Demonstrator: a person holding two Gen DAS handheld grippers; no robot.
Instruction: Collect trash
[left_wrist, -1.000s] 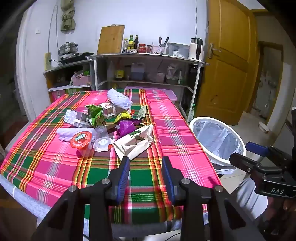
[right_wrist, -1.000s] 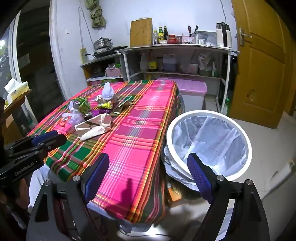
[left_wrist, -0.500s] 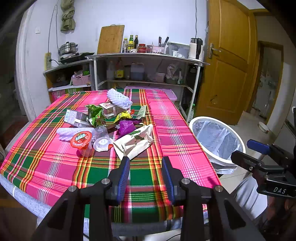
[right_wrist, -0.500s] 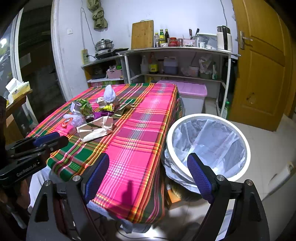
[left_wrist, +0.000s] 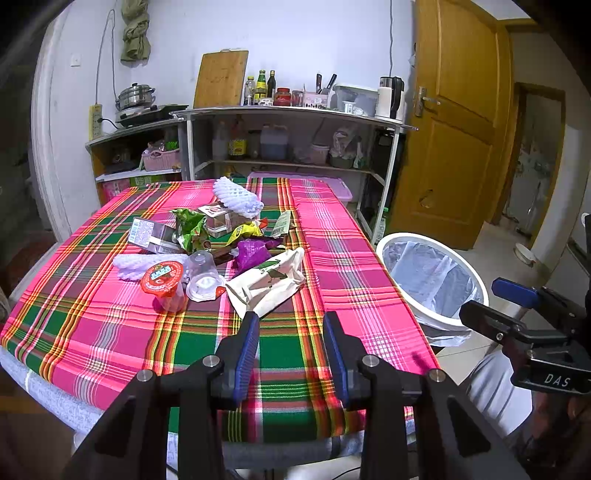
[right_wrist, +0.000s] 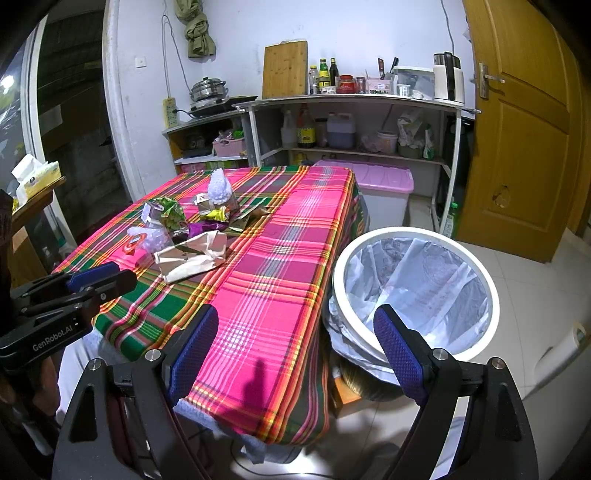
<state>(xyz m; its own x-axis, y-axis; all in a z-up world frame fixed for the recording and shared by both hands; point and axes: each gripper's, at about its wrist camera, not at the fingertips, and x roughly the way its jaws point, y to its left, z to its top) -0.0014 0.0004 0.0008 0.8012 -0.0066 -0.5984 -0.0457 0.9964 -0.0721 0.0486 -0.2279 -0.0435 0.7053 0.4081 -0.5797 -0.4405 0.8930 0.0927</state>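
trash pile beyond left gripper, untouched.

Left tongs and right tongs agape.

A woven plaid cloth covers the counter, matt and slightly ribbed. On it lie a creased paper bag, glossy foil wrappers, white foam fruit netting and a clear plastic cup. At 3 o'clock, a thin translucent plastic liner fills the smooth white bin.
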